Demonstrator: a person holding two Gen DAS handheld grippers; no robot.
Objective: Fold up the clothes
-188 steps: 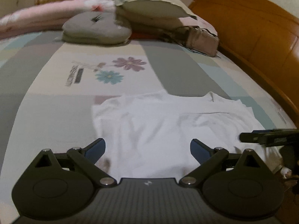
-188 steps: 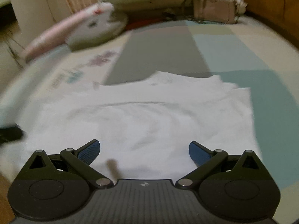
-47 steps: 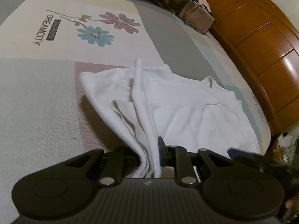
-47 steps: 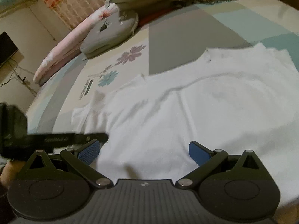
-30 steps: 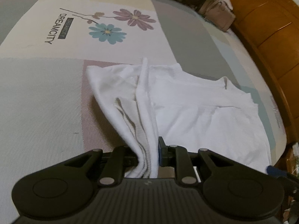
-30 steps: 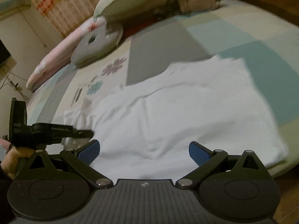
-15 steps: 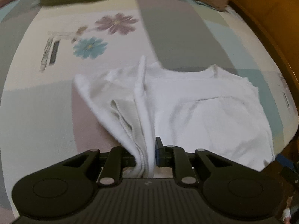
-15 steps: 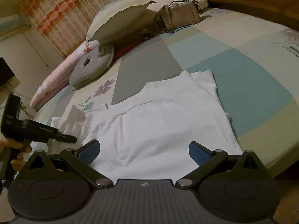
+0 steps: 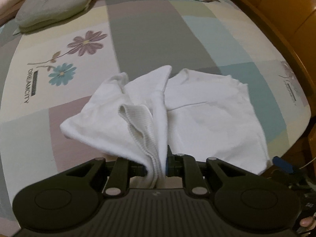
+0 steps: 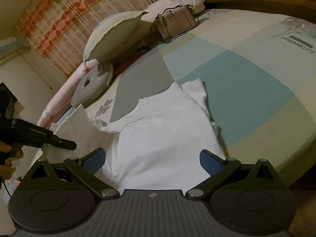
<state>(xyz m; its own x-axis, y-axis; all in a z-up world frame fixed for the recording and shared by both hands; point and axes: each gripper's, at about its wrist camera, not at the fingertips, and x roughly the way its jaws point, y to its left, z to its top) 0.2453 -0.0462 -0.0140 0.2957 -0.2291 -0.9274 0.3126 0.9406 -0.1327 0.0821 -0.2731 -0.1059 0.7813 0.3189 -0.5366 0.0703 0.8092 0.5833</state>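
Observation:
A white shirt [image 9: 207,114] lies spread on the patterned bedsheet [image 9: 150,39], close to the bed's near edge. My left gripper [image 9: 157,169] is shut on the shirt's left side, and a bunched fold with a ribbed edge [image 9: 138,122] rises off the bed into its jaws. In the right wrist view the shirt [image 10: 162,134] lies flat under my right gripper [image 10: 151,162], which stands open with nothing between its blue pads [image 10: 209,162]. The left gripper [image 10: 65,144] shows there at the left, held in a hand [image 10: 9,158], with the lifted cloth beside it.
A grey cushion [image 9: 53,9], a large pillow [image 10: 116,33] and a beige handbag [image 10: 175,25] lie at the far end of the bed. A wooden bed frame [image 9: 276,19] runs along the right. A checked curtain [image 10: 79,9] hangs behind. The bed's edge is just below the shirt.
The left gripper has risen and moved with the shirt's left side still in its jaws, so the fold stands higher. The right gripper has drawn back and stays open.

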